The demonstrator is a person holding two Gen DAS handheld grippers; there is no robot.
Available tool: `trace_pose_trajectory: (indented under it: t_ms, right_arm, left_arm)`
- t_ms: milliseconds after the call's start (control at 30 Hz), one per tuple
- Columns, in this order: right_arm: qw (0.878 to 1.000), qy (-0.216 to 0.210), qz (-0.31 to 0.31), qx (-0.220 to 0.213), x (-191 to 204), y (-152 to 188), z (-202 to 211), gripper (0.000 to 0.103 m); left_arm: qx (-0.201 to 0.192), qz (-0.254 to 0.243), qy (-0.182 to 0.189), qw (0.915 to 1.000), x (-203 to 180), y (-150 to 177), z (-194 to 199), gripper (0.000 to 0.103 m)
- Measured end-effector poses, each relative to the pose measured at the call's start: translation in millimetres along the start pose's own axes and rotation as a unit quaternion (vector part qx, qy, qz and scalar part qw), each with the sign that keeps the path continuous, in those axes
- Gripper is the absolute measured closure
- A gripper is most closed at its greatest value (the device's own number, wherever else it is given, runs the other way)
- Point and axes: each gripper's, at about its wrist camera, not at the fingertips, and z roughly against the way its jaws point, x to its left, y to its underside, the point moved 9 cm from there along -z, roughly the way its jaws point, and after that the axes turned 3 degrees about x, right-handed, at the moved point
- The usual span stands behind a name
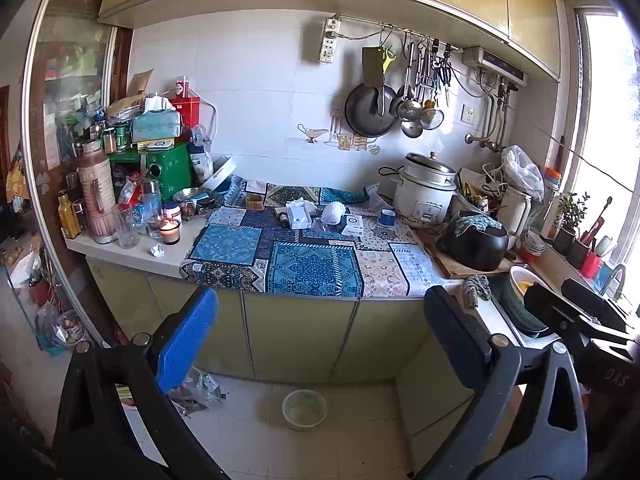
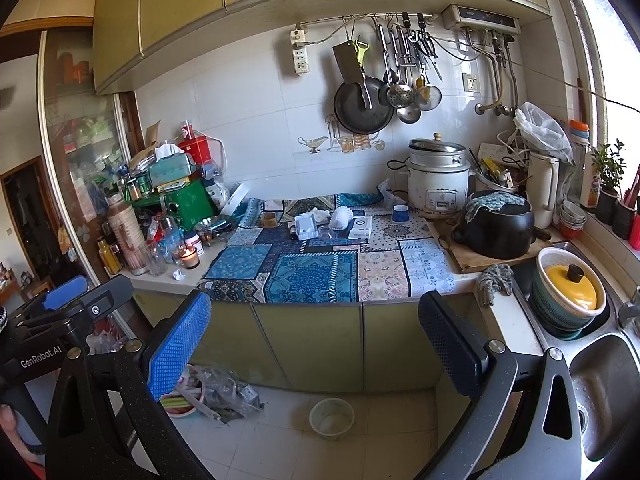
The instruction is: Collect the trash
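Trash lies in two places: a heap of crumpled clear plastic bags and wrappers point(image 2: 218, 394) on the tiled floor at the foot of the yellow-green base cabinets point(image 2: 308, 344), beside a round pale plastic bowl point(image 2: 331, 418), and a small crumpled white paper ball point(image 1: 157, 251) on the pale countertop point(image 1: 132, 258), just beside a lit candle in a glass jar point(image 1: 170, 231) and left of the blue patchwork-patterned cloth point(image 1: 312, 260). Left gripper point(image 1: 320, 344) and right gripper point(image 2: 316, 348) both hang in front of the cabinets with jaws spread wide, holding nothing.
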Motion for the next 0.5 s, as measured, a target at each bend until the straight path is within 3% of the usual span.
trace_pose_trajectory:
  t_ms: [267,500]
  right_arm:
    - [1.0,-0.004,0.009,0.0,-9,-7,-8,0.0]
    - [1.0,0.009,0.008,0.007,-24,-17,-33,0.0]
  left_arm:
    - [0.004,0.009,-0.007,0.9999,-6,-8,-19,0.0]
    - [0.014,0.007,-0.009,0.9998,-15,-22,-59,0.0]
